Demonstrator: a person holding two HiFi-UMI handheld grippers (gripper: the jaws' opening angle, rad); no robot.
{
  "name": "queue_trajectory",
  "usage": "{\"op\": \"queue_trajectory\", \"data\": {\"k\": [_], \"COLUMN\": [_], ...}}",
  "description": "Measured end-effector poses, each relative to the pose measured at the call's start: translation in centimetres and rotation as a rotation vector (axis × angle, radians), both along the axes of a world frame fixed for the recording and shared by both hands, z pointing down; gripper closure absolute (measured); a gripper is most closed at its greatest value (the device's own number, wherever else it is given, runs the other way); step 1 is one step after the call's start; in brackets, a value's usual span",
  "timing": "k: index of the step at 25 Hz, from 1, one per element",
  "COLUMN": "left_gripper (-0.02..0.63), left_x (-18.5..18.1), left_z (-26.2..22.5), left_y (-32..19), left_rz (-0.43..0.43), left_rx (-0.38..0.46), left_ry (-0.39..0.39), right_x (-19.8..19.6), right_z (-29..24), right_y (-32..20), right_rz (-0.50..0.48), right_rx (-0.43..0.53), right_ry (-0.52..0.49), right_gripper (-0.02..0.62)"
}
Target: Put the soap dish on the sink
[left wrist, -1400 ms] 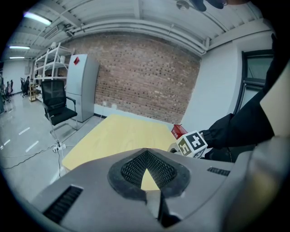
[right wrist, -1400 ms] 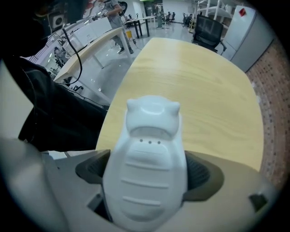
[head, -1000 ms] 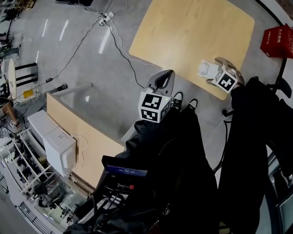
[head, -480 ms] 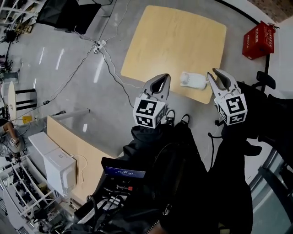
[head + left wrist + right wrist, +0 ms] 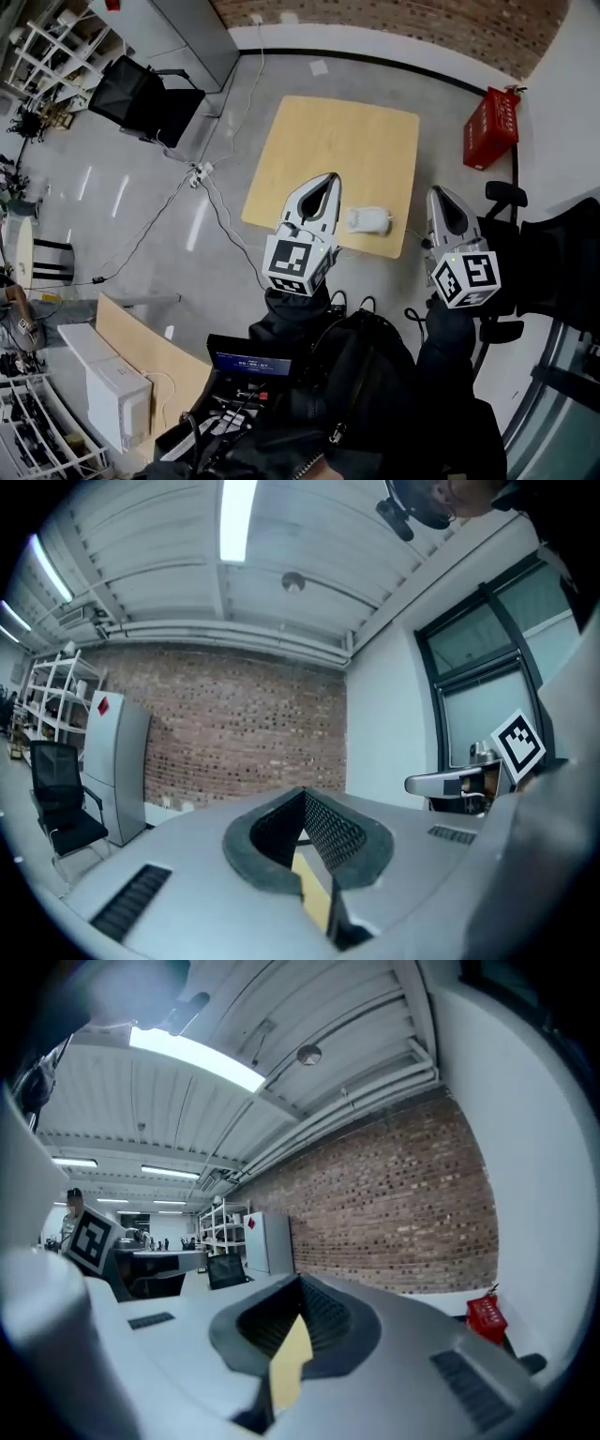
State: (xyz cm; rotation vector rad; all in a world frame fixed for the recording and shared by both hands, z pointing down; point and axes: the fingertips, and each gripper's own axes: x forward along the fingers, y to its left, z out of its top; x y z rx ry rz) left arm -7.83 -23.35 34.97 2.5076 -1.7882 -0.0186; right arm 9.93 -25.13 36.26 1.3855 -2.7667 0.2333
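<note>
The left hand-held gripper (image 5: 328, 183) was held with its jaws pressed together and nothing pinched between them. The right hand-held gripper (image 5: 441, 197) was likewise pressed together and empty. The soap dish (image 5: 367, 221) was seen between the two hand-held grippers, just right of the left one, and was touched by neither. It was laid on the bench (image 5: 328, 131), close to the bench's near edge. Beyond the right hand-held gripper, a red box (image 5: 490, 127) was stood on the floor (image 5: 169, 234). Far to the left of the left hand-held gripper, a black chair (image 5: 141, 94) was placed. Farthest ahead of both, a brick wall (image 5: 394, 19) was seen.
</note>
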Motion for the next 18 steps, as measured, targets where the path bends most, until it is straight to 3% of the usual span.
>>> {"op": "queue_trajectory", "data": {"k": [5, 10, 18], "left_gripper": [0.604, 0.604, 0.604], "left_x": [1.5, 1.8, 2.1], "left_z": [-4.7, -7.2, -8.7], "left_y": [0.2, -0.4, -0.9], "left_rz": [0.027, 0.032, 0.038], "left_rx": [0.088, 0.139, 0.167], "left_ry": [0.003, -0.009, -0.026], "right_x": [0.6, -0.3, 1.2], "right_z": [-5.0, -8.3, -9.4], "right_y": [0.6, 1.0, 0.1], "right_rz": [0.020, -0.030, 0.042], "right_rx": [0.107, 0.193, 0.199], "right_ry": [-0.022, -0.016, -0.027], "right_gripper": [0.586, 0.588, 0.588]}}
